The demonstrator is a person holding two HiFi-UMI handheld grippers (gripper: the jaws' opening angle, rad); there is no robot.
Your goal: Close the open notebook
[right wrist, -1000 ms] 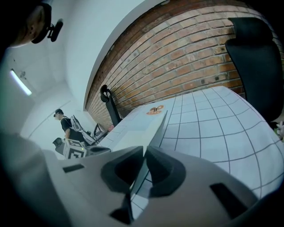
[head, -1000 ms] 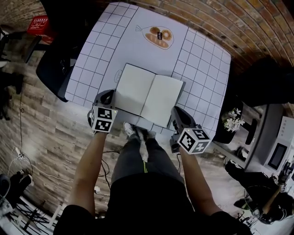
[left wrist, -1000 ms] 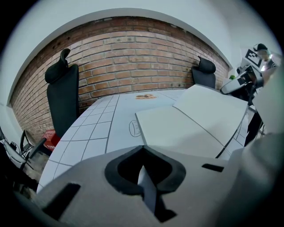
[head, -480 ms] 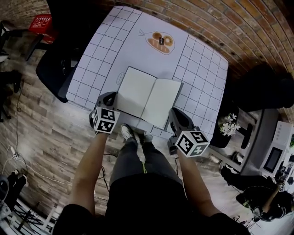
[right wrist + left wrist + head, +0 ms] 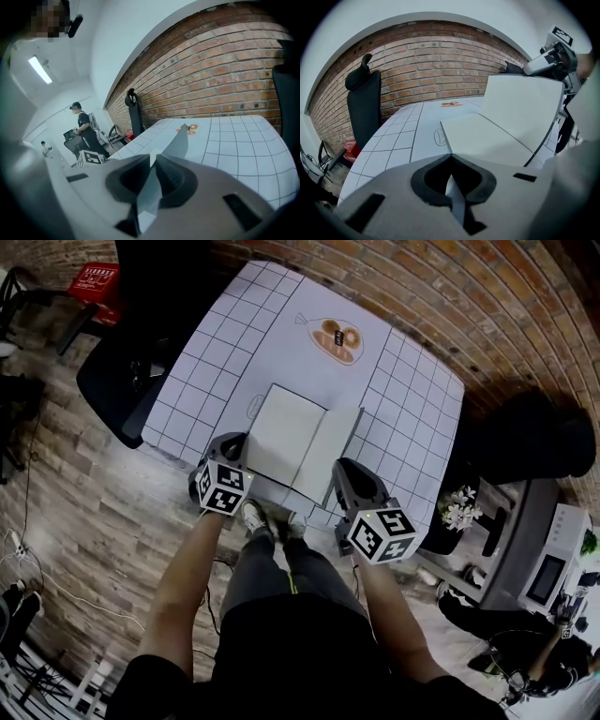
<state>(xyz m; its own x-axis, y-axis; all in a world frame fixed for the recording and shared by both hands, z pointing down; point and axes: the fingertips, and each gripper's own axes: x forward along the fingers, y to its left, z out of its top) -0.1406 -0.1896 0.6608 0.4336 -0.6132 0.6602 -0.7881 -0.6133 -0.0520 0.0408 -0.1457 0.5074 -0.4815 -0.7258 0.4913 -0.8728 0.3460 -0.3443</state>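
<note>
Left tongs (image 5: pixel 232 441) clamp the white-paged open notebook (image 5: pixel 286 432); right tongs (image 5: pixel 341 472), just loosening, hold its raised half (image 5: pixel 330 448); we fold it gently.

Probably a lab: brick wall (image 5: pixel 422 296), grid-marked table (image 5: pixel 281 324) (an office chair (image 5: pixel 117 381) alongside).

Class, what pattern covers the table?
White with dark grid lines; the table shows best in the head view.

Light: bright, even, from a ceiling strip lamp (image 5: pixel 40 69)
Edges: fisheye bending, dark vignette corners
Focus: nearest foreground soft
</note>
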